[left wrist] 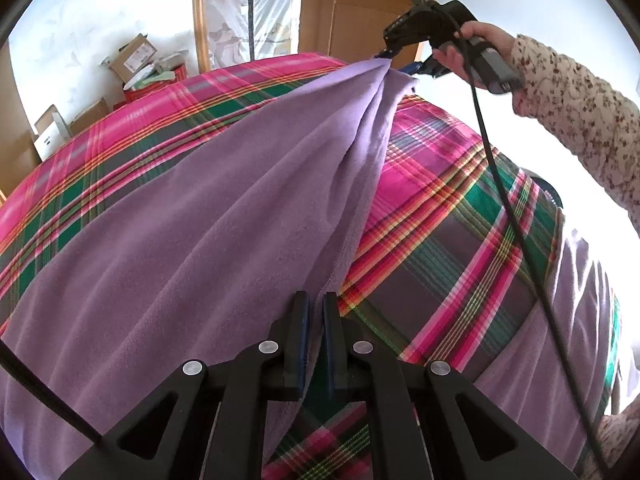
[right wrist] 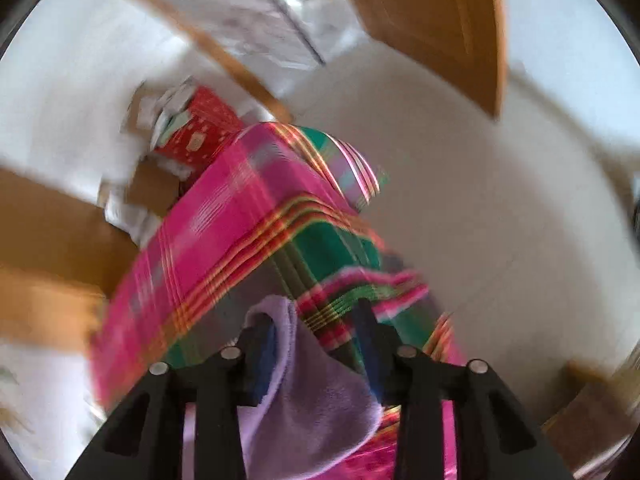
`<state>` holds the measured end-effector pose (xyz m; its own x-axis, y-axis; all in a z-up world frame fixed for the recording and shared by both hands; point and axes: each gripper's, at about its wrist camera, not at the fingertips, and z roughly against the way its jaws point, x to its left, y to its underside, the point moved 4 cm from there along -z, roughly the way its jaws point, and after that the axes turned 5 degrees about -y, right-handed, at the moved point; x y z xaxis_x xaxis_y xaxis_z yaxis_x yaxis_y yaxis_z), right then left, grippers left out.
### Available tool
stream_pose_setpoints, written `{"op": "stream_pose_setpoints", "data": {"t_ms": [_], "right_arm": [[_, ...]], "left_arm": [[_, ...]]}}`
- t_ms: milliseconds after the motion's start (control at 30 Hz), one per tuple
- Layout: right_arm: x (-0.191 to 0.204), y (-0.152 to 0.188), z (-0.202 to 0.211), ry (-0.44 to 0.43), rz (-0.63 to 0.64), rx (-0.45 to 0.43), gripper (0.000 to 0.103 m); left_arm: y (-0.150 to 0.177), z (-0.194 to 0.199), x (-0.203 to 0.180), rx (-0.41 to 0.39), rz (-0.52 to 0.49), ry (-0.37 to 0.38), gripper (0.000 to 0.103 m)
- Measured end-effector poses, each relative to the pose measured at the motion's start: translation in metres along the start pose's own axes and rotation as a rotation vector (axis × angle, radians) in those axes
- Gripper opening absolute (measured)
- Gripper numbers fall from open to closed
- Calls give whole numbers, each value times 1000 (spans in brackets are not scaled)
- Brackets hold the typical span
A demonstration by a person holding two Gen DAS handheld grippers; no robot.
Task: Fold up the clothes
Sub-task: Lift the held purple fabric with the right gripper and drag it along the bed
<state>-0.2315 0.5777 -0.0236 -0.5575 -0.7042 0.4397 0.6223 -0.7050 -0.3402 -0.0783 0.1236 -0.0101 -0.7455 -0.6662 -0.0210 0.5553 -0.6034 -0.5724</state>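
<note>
Bed with a pink-green-purple plaid cover (left wrist: 448, 216) fills most of the left wrist view. The soft lilac fleece cloth (left wrist: 208, 232) lies spread over it from lower left, rising to a bunched peak at upper right of centre.

Person's right arm in a floral sleeve (left wrist: 576, 104) comes in from the right edge, its hand (left wrist: 472, 46) holding the right gripper (left wrist: 394, 56) at that peak. In the blurred right wrist view this gripper's jaws stand wide, with the lilac corner draped between them against the left finger; the pads don't look to be pinching, so I read it as released or just letting go.

Left gripper (left wrist: 316, 308), bottom centre, is clenched on the near edge of the cloth where it meets the plaid.

Judged step: bringing the far corner over for a fold. To do it well:
- keep the left pinch firm as an anchor
- regrip the far corner fully between the pads before pulling
- keep the edge taut so the ridge flattens
- lay corner on corner, then release

Black cable (left wrist: 508, 184) hangs near the cloth; could snag.
</note>
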Motion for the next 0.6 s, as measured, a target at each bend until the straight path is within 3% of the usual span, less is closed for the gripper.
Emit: {"op": "stream_pose_setpoints", "data": {"t_ms": [167, 233, 300, 367, 433, 467, 600], "right_arm": [[12, 4, 9, 116, 124, -59, 44], [4, 6, 4, 2, -2, 52, 34], [-6, 7, 1, -55, -93, 188, 33], [-1, 2, 22, 31, 79, 120, 36], [10, 9, 41, -9, 219, 87, 37], [12, 13, 49, -43, 253, 81, 37], [13, 25, 67, 13, 328, 50, 37]], "left_arm": [[0, 0, 0, -1, 5, 1, 7], [0, 0, 1, 1, 5, 5, 7], [-1, 0, 2, 1, 10, 17, 7], [-1, 0, 3, 1, 20, 28, 7], [-2, 0, 3, -4, 24, 32, 7], [-2, 0, 3, -7, 25, 32, 7], [-2, 1, 3, -7, 35, 25, 7]]}}
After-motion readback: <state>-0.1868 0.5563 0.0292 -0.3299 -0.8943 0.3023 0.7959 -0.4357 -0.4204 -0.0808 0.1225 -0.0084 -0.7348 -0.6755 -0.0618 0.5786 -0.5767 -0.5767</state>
